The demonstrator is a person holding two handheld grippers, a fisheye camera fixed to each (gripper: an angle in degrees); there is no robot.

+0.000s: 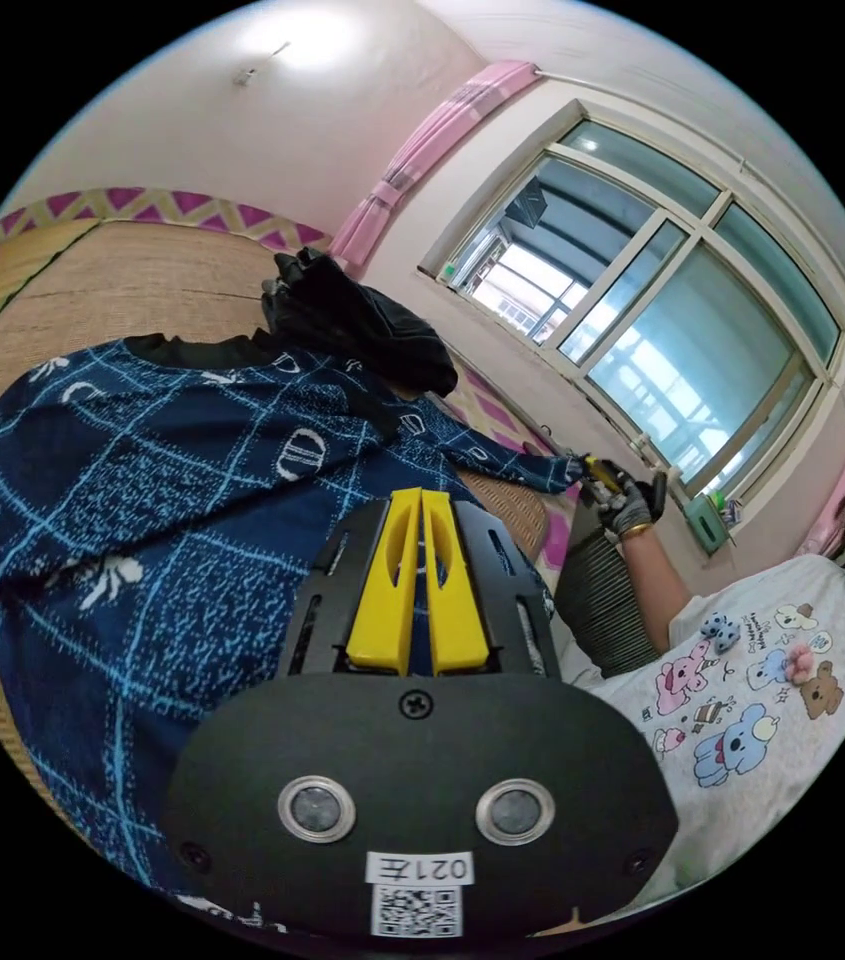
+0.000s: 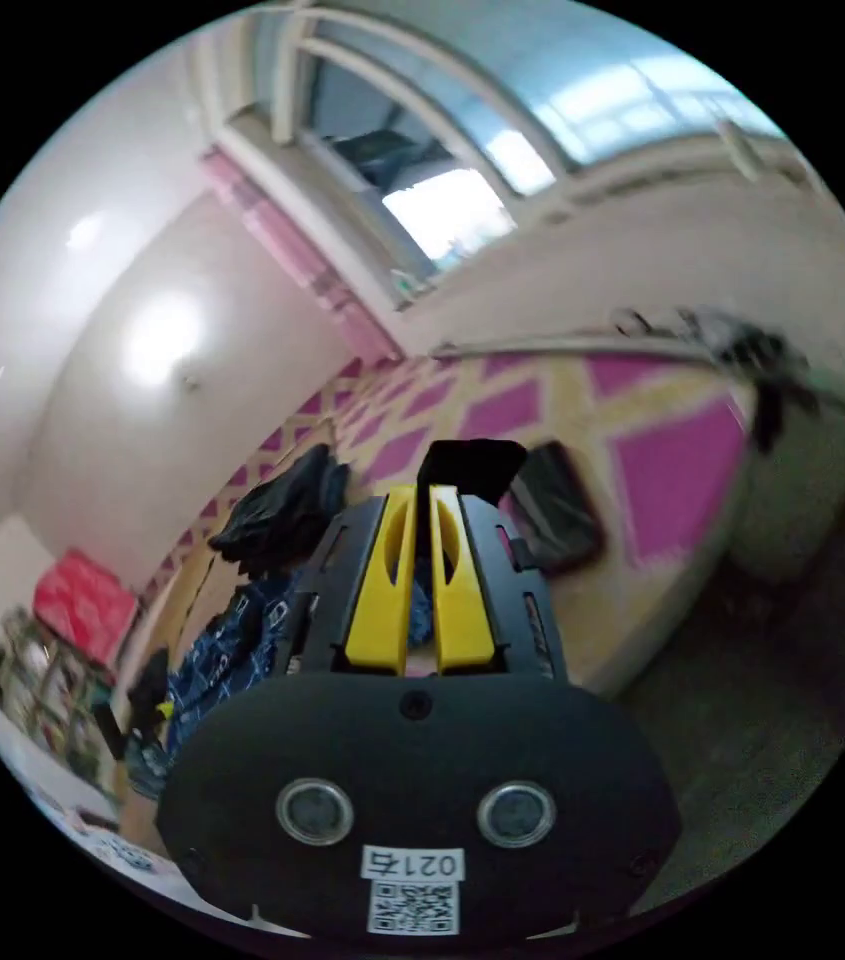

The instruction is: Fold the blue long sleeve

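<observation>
Grippers (image 1: 420, 492) (image 2: 423, 490) pinch blue long sleeve (image 1: 142, 500) stretched between.

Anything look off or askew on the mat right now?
The blue shirt lies rumpled, one sleeve pulled out taut toward the right gripper. A dark garment heap sits against its collar end.

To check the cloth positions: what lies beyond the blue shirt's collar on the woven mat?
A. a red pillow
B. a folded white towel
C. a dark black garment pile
C: in the left gripper view a black garment pile lies on the woven mat, past the collar of the blue shirt.
</observation>
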